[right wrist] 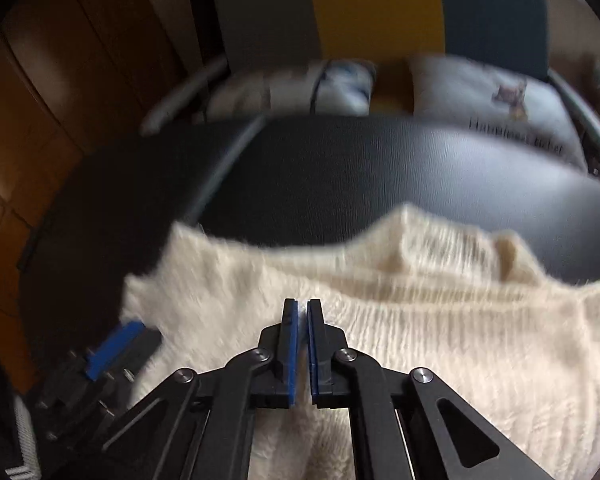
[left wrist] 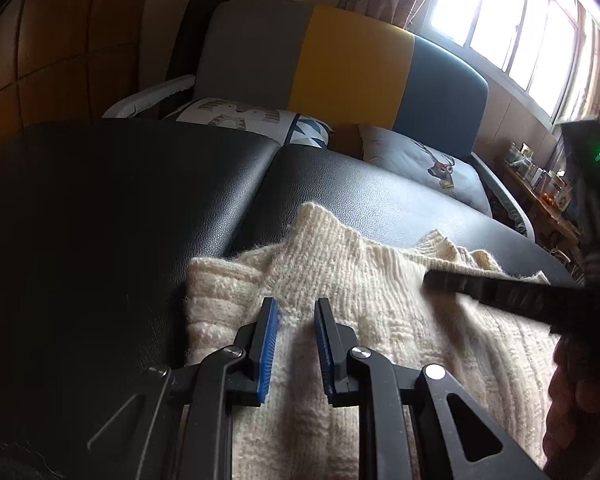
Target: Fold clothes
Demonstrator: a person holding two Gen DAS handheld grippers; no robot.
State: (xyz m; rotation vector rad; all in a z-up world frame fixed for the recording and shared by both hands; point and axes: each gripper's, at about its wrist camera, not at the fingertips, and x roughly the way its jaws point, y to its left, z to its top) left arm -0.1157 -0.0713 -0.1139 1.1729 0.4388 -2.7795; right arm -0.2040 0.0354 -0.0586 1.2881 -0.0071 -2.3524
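The left gripper [left wrist: 296, 312] stands open, a clear gap between its blue pads [left wrist: 269, 344], with cream knit showing in that gap; the tips sit low over the sweater [left wrist: 340, 280] but hold none of it. The right gripper [right wrist: 302, 308] is nearly closed, its pads a sliver apart with a thin ridge of white fuzz pinched between them, so it appears to grip a fold of the sweater [right wrist: 420, 320]. In the left view a finger of the right gripper [left wrist: 492, 288] lies across the knit from the right edge, with a hand [left wrist: 576, 392] behind it, blurred and cut off.

The sweater lies spread on a black padded bench [left wrist: 120, 220], its ribbed collar toward the far edge, near the seam between two cushions. Beyond the bench is a sofa [left wrist: 352, 68] in grey, yellow and blue panels, with printed pillows [left wrist: 420, 156]. A bright window [left wrist: 512, 20] with curtains is at the right, wooden panels at the left.

The right view is motion-blurred; the left gripper [right wrist: 116, 348] shows there only as a smear at the lower left.
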